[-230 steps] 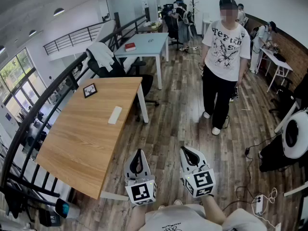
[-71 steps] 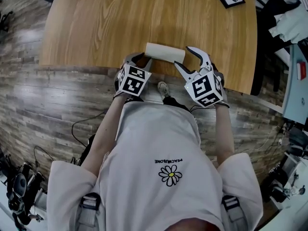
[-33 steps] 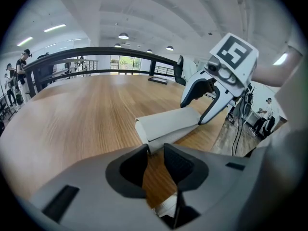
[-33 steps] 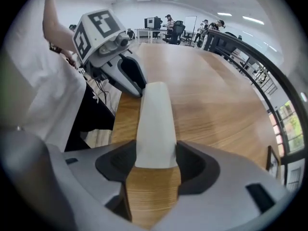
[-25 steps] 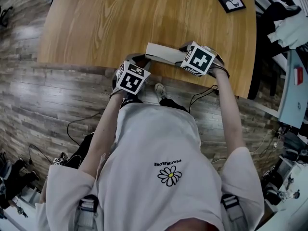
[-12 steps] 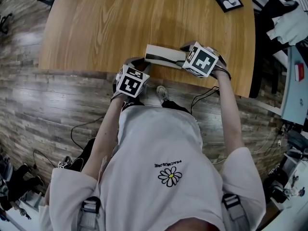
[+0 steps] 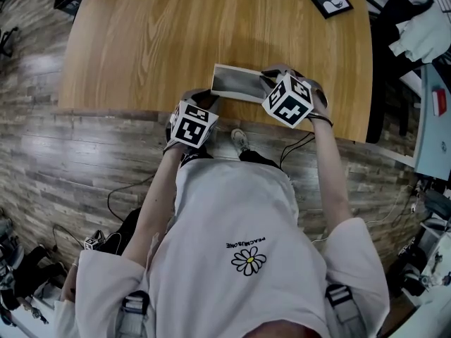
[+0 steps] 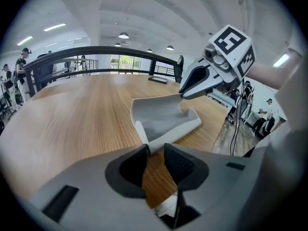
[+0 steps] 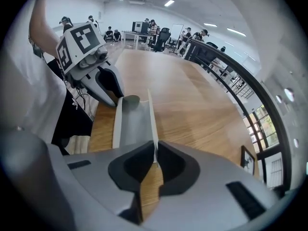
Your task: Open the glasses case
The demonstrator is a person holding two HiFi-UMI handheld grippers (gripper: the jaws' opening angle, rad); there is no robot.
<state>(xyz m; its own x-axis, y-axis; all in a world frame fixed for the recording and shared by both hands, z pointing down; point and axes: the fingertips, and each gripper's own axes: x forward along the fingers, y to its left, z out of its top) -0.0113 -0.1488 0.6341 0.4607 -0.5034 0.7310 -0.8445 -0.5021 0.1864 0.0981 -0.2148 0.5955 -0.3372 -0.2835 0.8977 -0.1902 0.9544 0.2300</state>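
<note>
- The glasses case (image 7: pixel 237 83) lies at the near edge of the tabletop (image 7: pixel 162 27) between the two tools, its lid (image 9: pixel 150 110) lifted and the grey lining on show.
- The left tool (image 8: pixel 155 159), jaws partly apart, pinches the case's left end, apparently to anchor the base so it does not rise with the lid.
- The right tool (image 9: pixel 155 163) is pressed nearly together on the lid's thin edge at the opposite end, a grip suited to peeling the flap up and back.
- Half a second earlier the case showed only a dark slit; now it gapes wider.
- The right tool's jaws have just been closing, with the lid edge between them; nearly three seconds back they stood spread beside a shut case.
</note>
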